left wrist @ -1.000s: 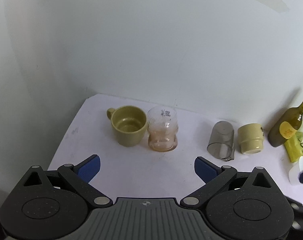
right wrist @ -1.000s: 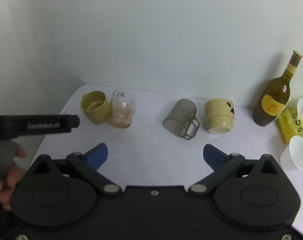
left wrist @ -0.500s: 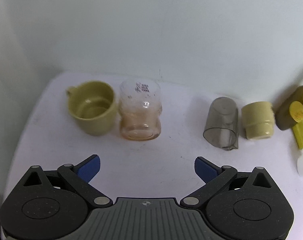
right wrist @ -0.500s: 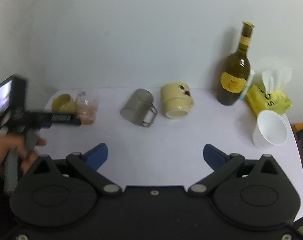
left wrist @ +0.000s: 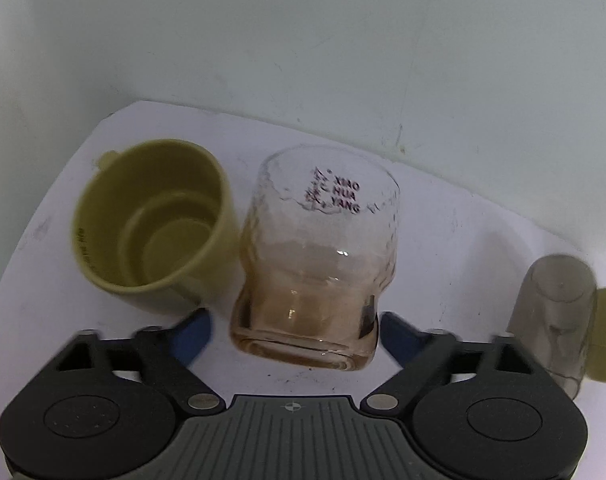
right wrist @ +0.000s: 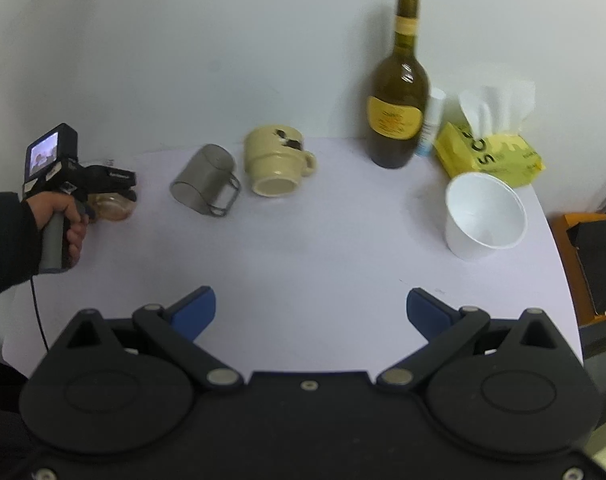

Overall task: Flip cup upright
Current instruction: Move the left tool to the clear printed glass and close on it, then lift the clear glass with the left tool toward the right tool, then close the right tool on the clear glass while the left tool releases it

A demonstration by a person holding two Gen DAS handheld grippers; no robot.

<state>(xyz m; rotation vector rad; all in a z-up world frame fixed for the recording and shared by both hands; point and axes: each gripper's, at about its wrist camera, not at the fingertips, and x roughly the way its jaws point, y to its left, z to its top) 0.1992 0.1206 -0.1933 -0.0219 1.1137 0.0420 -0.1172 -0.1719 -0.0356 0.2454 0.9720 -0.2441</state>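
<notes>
An amber glass cup with printed letters stands upside down on the white table, its thick base toward me. My left gripper is open, with one blue fingertip on each side of the glass's base and small gaps showing. In the right wrist view the left gripper reaches the glass at the far left. My right gripper is open and empty above bare table near the front edge.
An olive mug stands upright, touching the glass's left side. A grey clear mug lies on its side. A cream mug, wine bottle, yellow tissue pack and white paper cup stand to the right.
My left gripper has moved forward to the amber glass, which now sits between its open fingers. My right gripper has swung right and pulled back, showing more of the table's right side.
</notes>
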